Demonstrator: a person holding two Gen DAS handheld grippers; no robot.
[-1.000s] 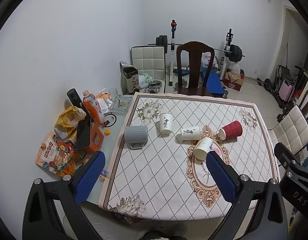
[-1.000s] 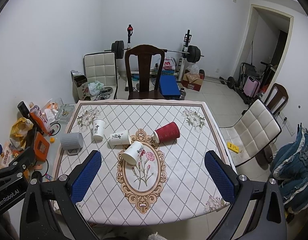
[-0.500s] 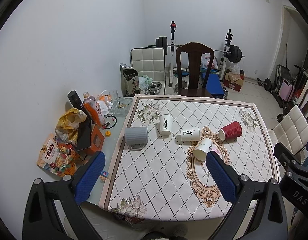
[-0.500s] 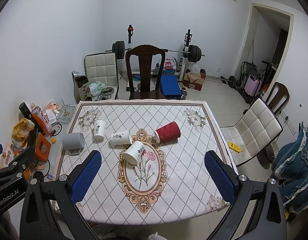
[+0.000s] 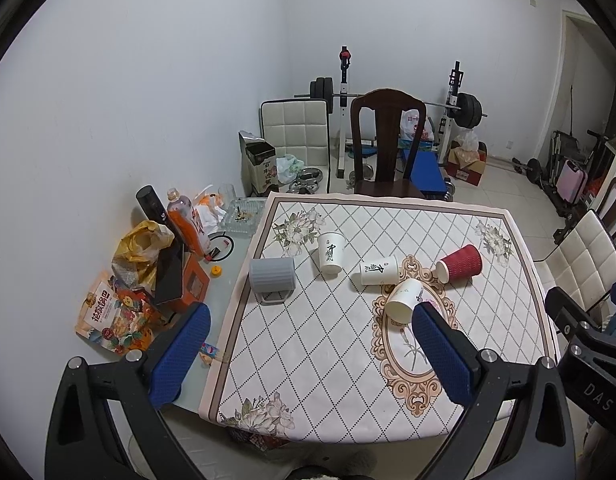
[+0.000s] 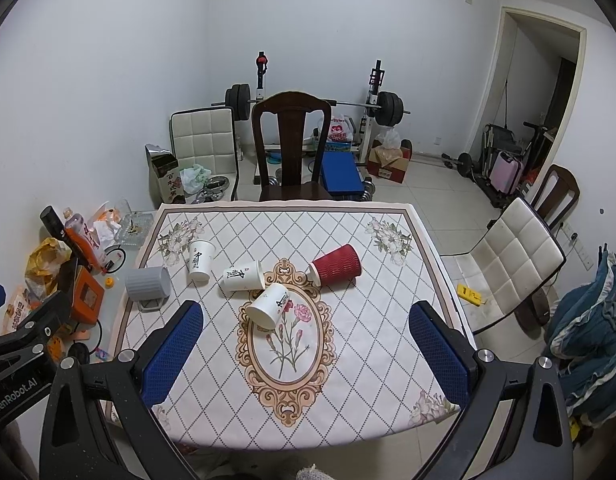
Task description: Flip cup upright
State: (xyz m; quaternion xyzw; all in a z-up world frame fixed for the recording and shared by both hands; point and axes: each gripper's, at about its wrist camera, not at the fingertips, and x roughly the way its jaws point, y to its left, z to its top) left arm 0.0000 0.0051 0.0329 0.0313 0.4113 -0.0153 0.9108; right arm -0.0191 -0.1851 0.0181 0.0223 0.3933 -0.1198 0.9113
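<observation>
Nothing shifted on the table since a second ago; both views only a touch steadier, cups lying as before. Left gripper (image 5: 308, 354) spread wide, holding nothing, hanging above the near left part of the table (image 5: 308, 360). Right gripper (image 6: 304, 354) likewise spread wide and empty, above the near middle of the tablecloth (image 6: 367, 360).

Four paper cups out on the cloth. Red ribbed cup (image 6: 336, 267) on its side, mouth turned toward the left, just right of the oval flower print. White cup with black lettering (image 6: 242, 276) on its side just left of the red one, close beside but apart. Another white cup (image 6: 268, 306) tipped over in front of those two, mouth facing the near edge, resting on the rim of the oval print. Fourth white cup (image 6: 200, 260) standing mouth down farther left. Grey ribbed mug (image 6: 148, 283) on its side at the left border of the cloth, handle toward the near side.

Dark wooden chair (image 6: 290, 148) at the far side of the table. Snack bags and bottles (image 5: 184, 224) heaped on the bare strip left of the cloth.
</observation>
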